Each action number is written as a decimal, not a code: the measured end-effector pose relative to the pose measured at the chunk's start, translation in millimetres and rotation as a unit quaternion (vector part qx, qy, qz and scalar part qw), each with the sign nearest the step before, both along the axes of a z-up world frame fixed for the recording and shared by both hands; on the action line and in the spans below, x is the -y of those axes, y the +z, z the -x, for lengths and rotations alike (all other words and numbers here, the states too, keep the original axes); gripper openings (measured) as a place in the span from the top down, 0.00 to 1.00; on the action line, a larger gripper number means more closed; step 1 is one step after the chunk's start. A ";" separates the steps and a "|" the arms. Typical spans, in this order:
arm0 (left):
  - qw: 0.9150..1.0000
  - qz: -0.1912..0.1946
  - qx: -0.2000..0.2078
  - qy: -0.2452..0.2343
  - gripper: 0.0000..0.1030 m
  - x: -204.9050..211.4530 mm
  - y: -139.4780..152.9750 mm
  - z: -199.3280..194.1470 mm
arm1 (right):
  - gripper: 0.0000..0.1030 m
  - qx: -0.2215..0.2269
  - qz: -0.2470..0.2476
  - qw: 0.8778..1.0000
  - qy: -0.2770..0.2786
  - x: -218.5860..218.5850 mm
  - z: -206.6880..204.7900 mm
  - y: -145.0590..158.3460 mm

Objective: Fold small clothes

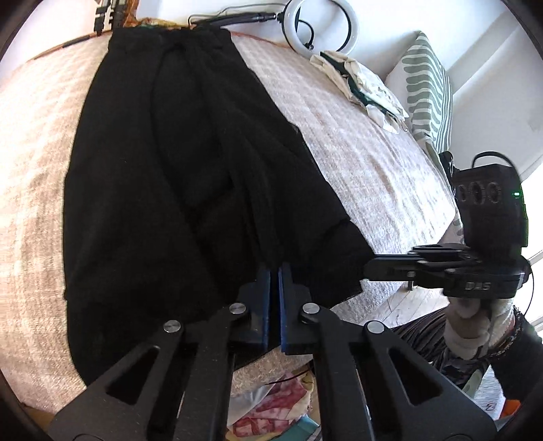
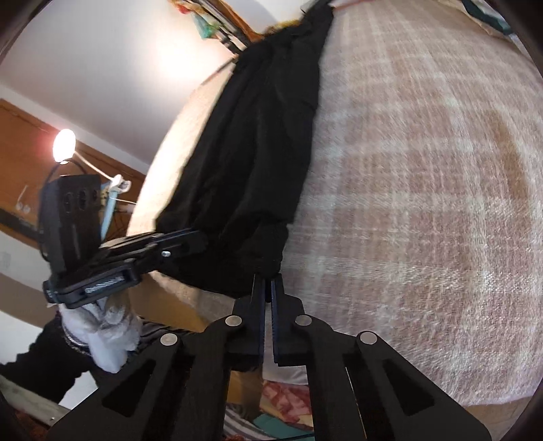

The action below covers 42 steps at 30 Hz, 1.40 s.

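Observation:
A black garment (image 1: 163,176) lies lengthwise on a bed with a beige checked cover (image 1: 356,163), its waistband at the far end. My left gripper (image 1: 275,271) is shut on the garment's near hem. My right gripper (image 2: 267,280) is shut on the same hem further right; it shows in the left wrist view (image 1: 373,268) at the garment's near right corner. In the right wrist view the garment (image 2: 258,163) stretches away from the fingers, and the left gripper (image 2: 190,242) grips its near left corner. Both hold the hem near the bed's front edge.
A folded cream and green cloth (image 1: 359,84) lies at the far right of the bed, beside a green striped pillow (image 1: 427,88). A ring light (image 1: 322,23) stands behind the bed. Colourful fabrics (image 1: 278,407) lie on the floor below the bed's front edge.

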<state>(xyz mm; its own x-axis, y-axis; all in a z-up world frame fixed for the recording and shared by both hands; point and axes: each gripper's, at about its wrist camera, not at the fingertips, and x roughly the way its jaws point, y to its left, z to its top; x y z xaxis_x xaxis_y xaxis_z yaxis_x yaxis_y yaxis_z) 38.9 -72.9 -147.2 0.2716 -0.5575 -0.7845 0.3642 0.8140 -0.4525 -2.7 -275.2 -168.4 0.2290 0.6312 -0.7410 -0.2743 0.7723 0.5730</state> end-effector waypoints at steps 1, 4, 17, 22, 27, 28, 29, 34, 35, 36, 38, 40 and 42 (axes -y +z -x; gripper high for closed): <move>1.000 0.001 0.003 0.000 0.98 -0.7 0.9 1.3 | 0.99 0.008 -0.007 1.000 0.004 0.0 3.6 6.2; 1.000 -0.009 0.010 -0.008 0.98 -0.7 -1.5 6.1 | 0.99 0.031 -0.036 0.999 0.003 6.6 14.4 20.9; 0.999 -0.007 0.049 -0.009 0.70 -24.3 24.2 28.3 | 0.94 0.028 0.024 0.999 0.022 15.7 14.1 6.1; 0.994 -0.031 0.090 0.057 0.48 -80.4 40.7 43.6 | 0.65 0.042 0.020 0.999 0.011 32.6 15.8 12.8; 0.988 -0.009 -0.018 0.152 0.47 -130.2 1.4 25.7 | 0.65 0.003 -0.018 1.000 0.004 41.2 6.0 3.1; 0.986 0.013 -0.040 0.164 0.47 -137.5 -5.6 23.3 | 0.65 -0.004 -0.026 1.000 0.007 41.2 5.3 0.8; 0.983 0.027 -0.056 0.170 0.47 -141.7 -10.6 21.5 | 0.65 -0.013 -0.034 0.999 0.011 40.7 4.7 -2.0; 0.984 0.053 -0.062 0.159 0.49 -141.6 -12.6 21.5 | 0.65 -0.021 -0.048 0.999 0.009 42.1 6.5 -2.2; 0.985 0.057 -0.062 0.152 0.55 -137.0 -12.6 21.4 | 0.65 -0.024 -0.053 0.998 0.007 38.4 6.5 -2.9; 0.986 0.059 -0.064 0.144 0.61 -132.4 -13.4 20.8 | 0.65 -0.027 -0.058 0.998 0.006 39.6 5.8 -3.5; 0.988 0.046 -0.070 0.127 0.92 -121.7 -17.5 18.7 | 0.70 -0.027 -0.061 0.998 0.008 42.4 4.3 -3.9; 0.990 0.040 -0.067 0.117 0.96 -113.6 -17.7 20.3 | 0.84 -0.027 -0.054 0.998 0.010 37.3 3.3 -4.7; 0.993 0.034 -0.049 0.106 0.98 -105.2 -12.2 24.9 | 0.96 -0.032 -0.037 0.999 0.014 33.4 2.6 -9.7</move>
<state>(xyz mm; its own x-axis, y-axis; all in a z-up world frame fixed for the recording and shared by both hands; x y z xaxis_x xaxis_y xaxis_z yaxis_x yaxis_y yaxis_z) 13.9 32.3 -159.4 0.3126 -0.5487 -0.7754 0.1385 0.8339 -0.5343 -5.3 -308.6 -178.1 0.1639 0.6901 -0.7049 -0.2560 0.7198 0.6452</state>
